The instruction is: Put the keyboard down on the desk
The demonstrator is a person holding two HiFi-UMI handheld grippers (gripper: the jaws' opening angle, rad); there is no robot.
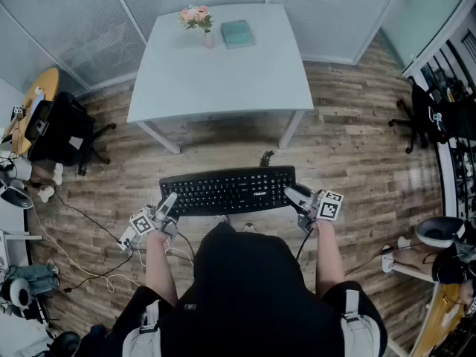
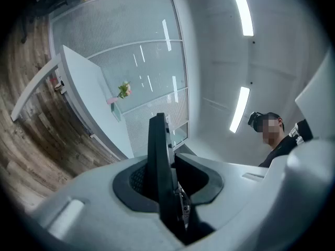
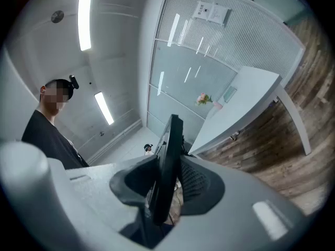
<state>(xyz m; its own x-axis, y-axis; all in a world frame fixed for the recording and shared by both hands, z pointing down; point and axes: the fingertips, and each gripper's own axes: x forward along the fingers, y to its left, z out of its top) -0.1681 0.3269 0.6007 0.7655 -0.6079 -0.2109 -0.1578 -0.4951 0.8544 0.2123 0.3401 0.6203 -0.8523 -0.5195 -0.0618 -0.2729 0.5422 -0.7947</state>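
Holding the keyboard point(image 1: 227, 190) by its two short ends, you have it keys-up in the air in front of you. It is above the wood floor point(image 1: 357, 155), on the near side of the white desk point(image 1: 223, 88), and not touching the desktop.

Your left gripper point(image 1: 169, 201) is clamped on the keyboard's left end. In the left gripper view, the dark pads press on both faces of the thin black edge. Your right gripper point(image 1: 295, 194) is closed the same way on the right end, its pads tight against the board. Each pair of jaws stands only as far apart as the keyboard is thick.

The desk carries a small vase of pink flowers point(image 1: 196, 21) and a teal book point(image 1: 237, 33), side by side at its far edge. A black office chair point(image 1: 63, 129) stands to the left of the desk.
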